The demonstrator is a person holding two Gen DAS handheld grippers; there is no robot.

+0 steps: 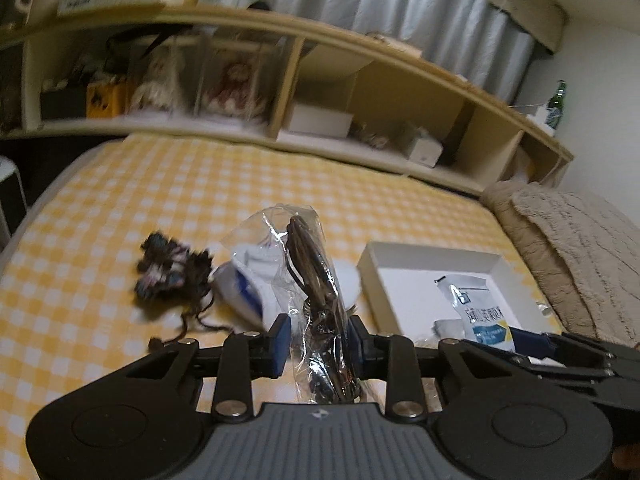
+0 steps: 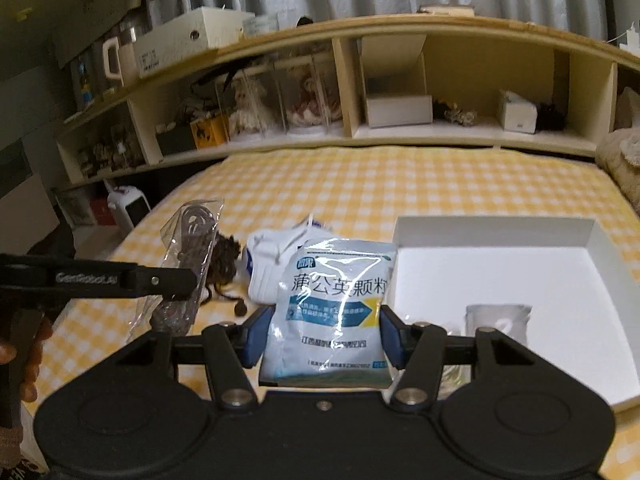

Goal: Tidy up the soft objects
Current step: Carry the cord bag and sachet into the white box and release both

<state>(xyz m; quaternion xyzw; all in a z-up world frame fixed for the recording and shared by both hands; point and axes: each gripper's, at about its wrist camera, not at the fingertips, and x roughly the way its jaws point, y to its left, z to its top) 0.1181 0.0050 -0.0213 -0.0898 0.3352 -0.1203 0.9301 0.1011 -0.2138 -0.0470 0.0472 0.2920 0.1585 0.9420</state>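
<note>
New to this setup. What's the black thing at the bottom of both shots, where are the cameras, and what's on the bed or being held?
No robot here: a person holds a two-finger gripper in each hand, and a fisheye camera on each looks forward along its fingers.

Left wrist view: the left gripper is shut on a clear plastic bag of dark items.

Right wrist view: the right gripper grips a blue-and-white sachet.

On the yellow checked bedspread lie a dark tangled bundle, a white-and-blue cloth item and an open white box holding a small grey pouch. Shelves run behind.
</note>
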